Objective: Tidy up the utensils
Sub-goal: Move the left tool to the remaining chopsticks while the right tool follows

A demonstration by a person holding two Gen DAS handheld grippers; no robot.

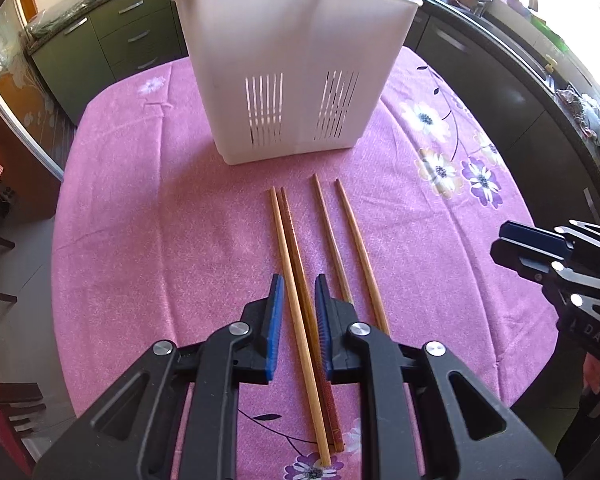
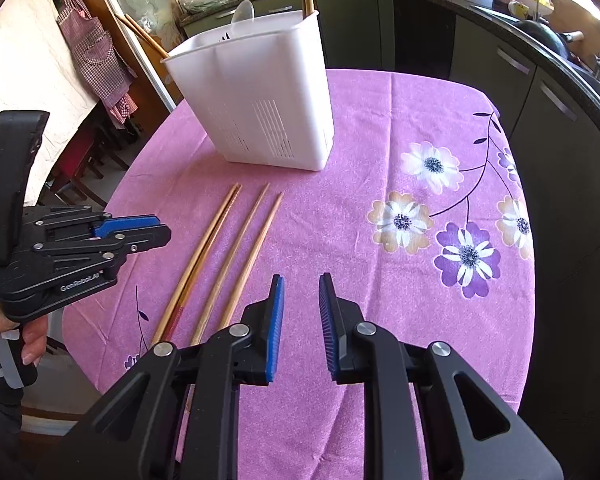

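Several wooden chopsticks lie side by side on the pink flowered tablecloth. My left gripper is open, its jaws straddling the left pair of chopsticks from above, not closed on them. The right pair of chopsticks lies just right of it. A white slotted utensil holder stands behind, with chopsticks and a clear spoon in it. My right gripper is open and empty over the cloth, right of the chopsticks. The holder and the left gripper also show in the right wrist view.
The table is round, its edge dropping off at the right. Dark kitchen cabinets and a counter with pots run behind and to the right. A checked apron hangs at the left, with chairs below it.
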